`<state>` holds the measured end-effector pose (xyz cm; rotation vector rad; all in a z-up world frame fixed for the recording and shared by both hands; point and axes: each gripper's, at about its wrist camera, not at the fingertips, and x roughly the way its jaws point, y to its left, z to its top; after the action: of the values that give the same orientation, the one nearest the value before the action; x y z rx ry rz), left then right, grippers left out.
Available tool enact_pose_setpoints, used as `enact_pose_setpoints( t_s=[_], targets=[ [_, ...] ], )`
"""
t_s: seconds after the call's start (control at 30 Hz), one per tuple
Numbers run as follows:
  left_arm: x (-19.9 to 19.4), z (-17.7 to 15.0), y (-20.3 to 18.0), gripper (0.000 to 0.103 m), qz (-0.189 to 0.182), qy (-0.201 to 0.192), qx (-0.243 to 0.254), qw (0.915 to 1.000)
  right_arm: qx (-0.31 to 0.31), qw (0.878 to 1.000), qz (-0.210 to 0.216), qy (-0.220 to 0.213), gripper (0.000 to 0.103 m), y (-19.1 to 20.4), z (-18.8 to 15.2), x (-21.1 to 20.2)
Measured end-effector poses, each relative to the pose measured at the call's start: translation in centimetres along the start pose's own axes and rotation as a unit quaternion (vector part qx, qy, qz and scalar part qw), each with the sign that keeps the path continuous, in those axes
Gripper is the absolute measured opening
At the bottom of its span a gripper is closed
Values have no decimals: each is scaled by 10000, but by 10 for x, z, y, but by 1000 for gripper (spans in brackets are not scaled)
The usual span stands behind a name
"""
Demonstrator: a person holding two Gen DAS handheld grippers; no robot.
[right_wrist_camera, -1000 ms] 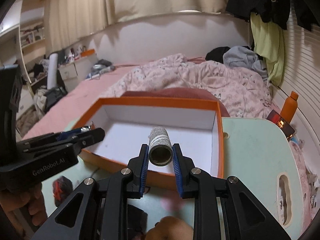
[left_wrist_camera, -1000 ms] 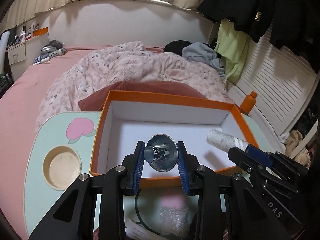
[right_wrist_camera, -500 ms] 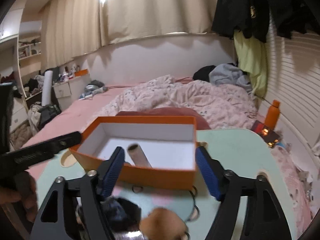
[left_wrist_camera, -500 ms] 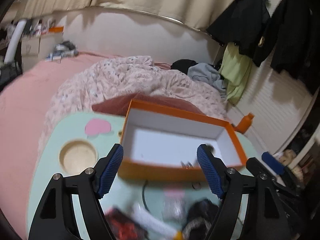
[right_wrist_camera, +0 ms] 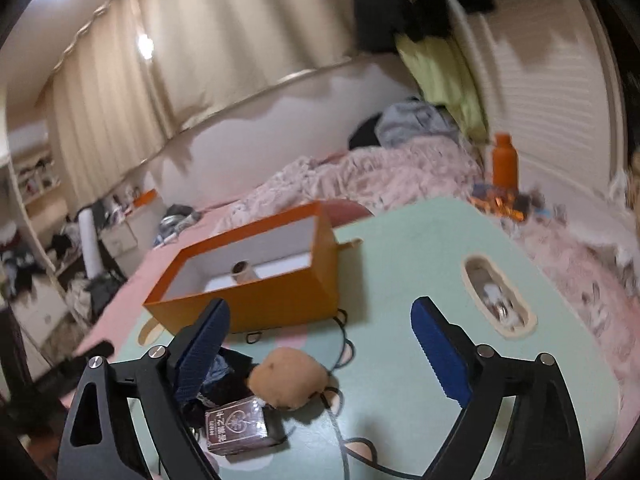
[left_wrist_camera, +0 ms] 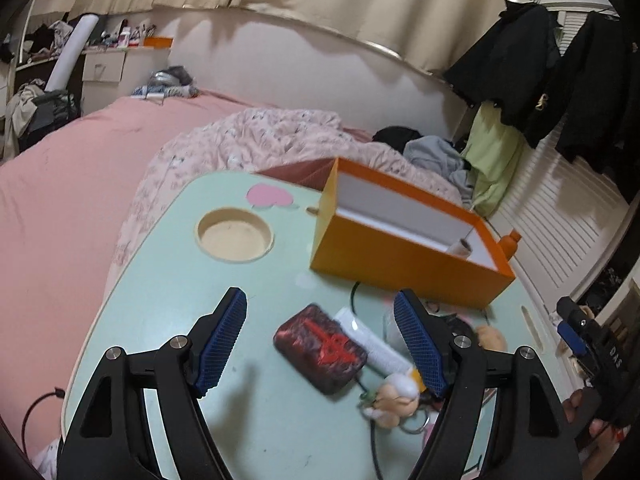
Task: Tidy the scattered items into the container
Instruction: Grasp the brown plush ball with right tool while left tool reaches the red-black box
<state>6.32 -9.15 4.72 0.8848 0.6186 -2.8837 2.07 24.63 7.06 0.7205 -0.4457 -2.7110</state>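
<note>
The orange box (left_wrist_camera: 400,268) with a white inside stands at the far side of the mint table, and a paper roll (left_wrist_camera: 461,246) lies in it. My left gripper (left_wrist_camera: 320,300) is opening, wide and holding nothing, above a dark red pouch (left_wrist_camera: 320,354), a white tube (left_wrist_camera: 372,344) and a small doll keychain (left_wrist_camera: 394,398). My right gripper (right_wrist_camera: 320,308) is also opening and holds nothing. Below its left finger lie a brown plush (right_wrist_camera: 288,378), a small dark red carton (right_wrist_camera: 238,432) and dark cloth (right_wrist_camera: 224,372). The box (right_wrist_camera: 256,304) and roll (right_wrist_camera: 242,270) lie beyond.
The table (left_wrist_camera: 168,300) has a round cup recess (left_wrist_camera: 234,234) at the left and a slot (right_wrist_camera: 496,300) at the right. A black cord (right_wrist_camera: 340,320) loops near the box. An orange bottle (right_wrist_camera: 505,160) stands by the bed. Pink bedding surrounds the table.
Both grippers opened, letting go of the metal cup and the paper roll over the box, and drew back from it. The scattered items on the table have come into view.
</note>
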Motion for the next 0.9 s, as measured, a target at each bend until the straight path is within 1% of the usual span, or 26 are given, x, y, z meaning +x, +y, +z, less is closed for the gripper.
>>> enact_pose_setpoints(
  t_s=[0.07, 0.13, 0.17, 0.23, 0.3, 0.37, 0.43, 0.53, 0.6, 0.7, 0.73, 0.77, 0.8, 0.87, 0.9],
  targets=[
    [1, -3, 6, 81, -159, 67, -150, 9997, 250, 9996, 123, 46, 95, -9, 0, 1],
    [5, -4, 5, 81, -242, 377, -141, 9989, 320, 9994, 151, 14, 97, -11, 2, -2],
    [7, -6, 4, 81, -238, 484, -136, 9985, 279, 9995, 161, 10, 100, -9, 2, -2],
    [9, -10, 0, 81, -289, 638, -109, 9975, 36, 9998, 158, 70, 100, 2, 1, -1],
    [11, -13, -5, 81, -283, 750, -46, 9968, -292, 9992, 126, 235, 103, 16, 0, 3],
    [9, -14, -8, 81, -210, 706, -5, 9973, -623, 9970, 108, 451, 103, 30, -3, 10],
    [8, -13, -7, 81, -165, 658, -22, 9977, -955, 9924, 33, 780, 103, 42, -9, 24],
    [10, -12, -3, 82, -118, 663, -67, 9977, -1086, 9879, -23, 1110, 103, 46, -16, 41],
    [12, -10, -3, 81, 80, 581, 103, 9982, -1076, 9862, -106, 1257, 103, 44, -18, 49],
    [10, -6, -11, 81, 399, 166, 637, 9970, -1060, 9844, -153, 1394, 101, 40, -20, 57],
    [10, -4, -13, 81, 433, 101, 734, 9963, -1072, 9836, -159, 1439, 98, 40, -21, 60],
    [10, -3, -13, 81, 392, 80, 744, 9964, -1096, 9825, -168, 1498, 93, 40, -23, 62],
    [11, -2, -13, 81, 358, 85, 738, 9966, -1126, 9810, -186, 1569, 90, 40, -25, 66],
    [18, -2, -12, 81, 367, 213, 732, 9964, -1145, 9781, -222, 1724, 75, 42, -27, 73],
    [22, -2, -11, 81, 366, 304, 723, 9962, -1135, 9768, -240, 1802, 71, 42, -28, 76]
  ],
)
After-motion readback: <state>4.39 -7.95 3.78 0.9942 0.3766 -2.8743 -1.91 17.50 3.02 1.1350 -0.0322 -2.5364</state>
